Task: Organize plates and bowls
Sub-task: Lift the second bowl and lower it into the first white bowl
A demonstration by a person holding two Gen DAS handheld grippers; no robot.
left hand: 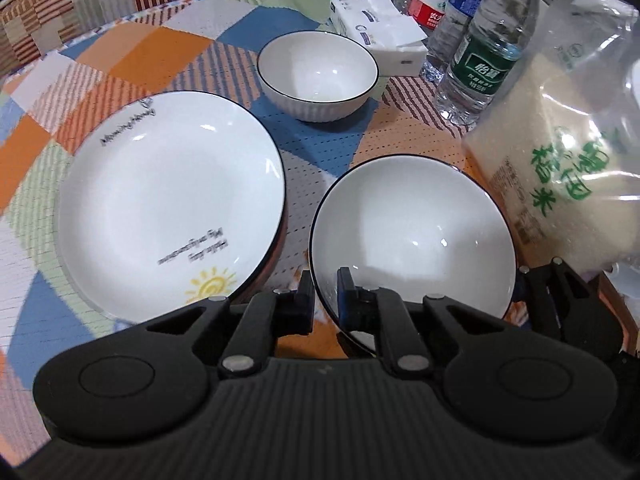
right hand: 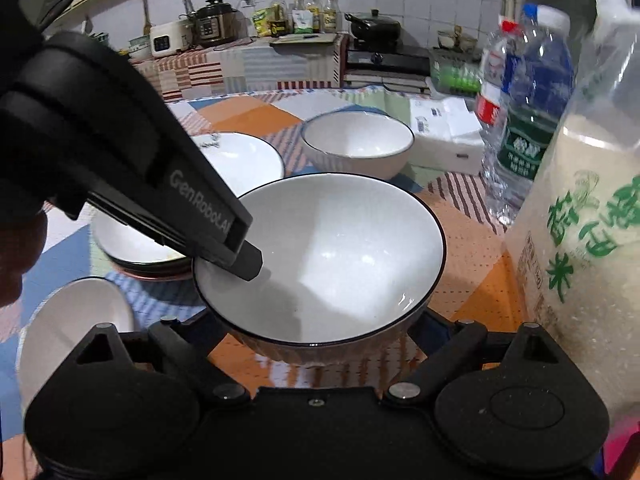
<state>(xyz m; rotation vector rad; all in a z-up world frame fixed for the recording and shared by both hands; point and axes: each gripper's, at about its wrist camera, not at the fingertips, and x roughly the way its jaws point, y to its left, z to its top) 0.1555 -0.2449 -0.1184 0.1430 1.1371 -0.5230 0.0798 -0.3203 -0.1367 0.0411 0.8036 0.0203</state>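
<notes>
Right wrist alone shows stacked plates (right hand: pixel 148 264).

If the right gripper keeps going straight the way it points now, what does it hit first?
Most likely the near bowl, directly ahead between its spread fingers, and already pinched at the rim by the left gripper. Depth is uncertain.

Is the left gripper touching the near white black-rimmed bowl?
Touching. In the left wrist view the left gripper pinches the near white black-rimmed bowl's rim between its fingers; the right wrist view shows its finger inside.
</notes>
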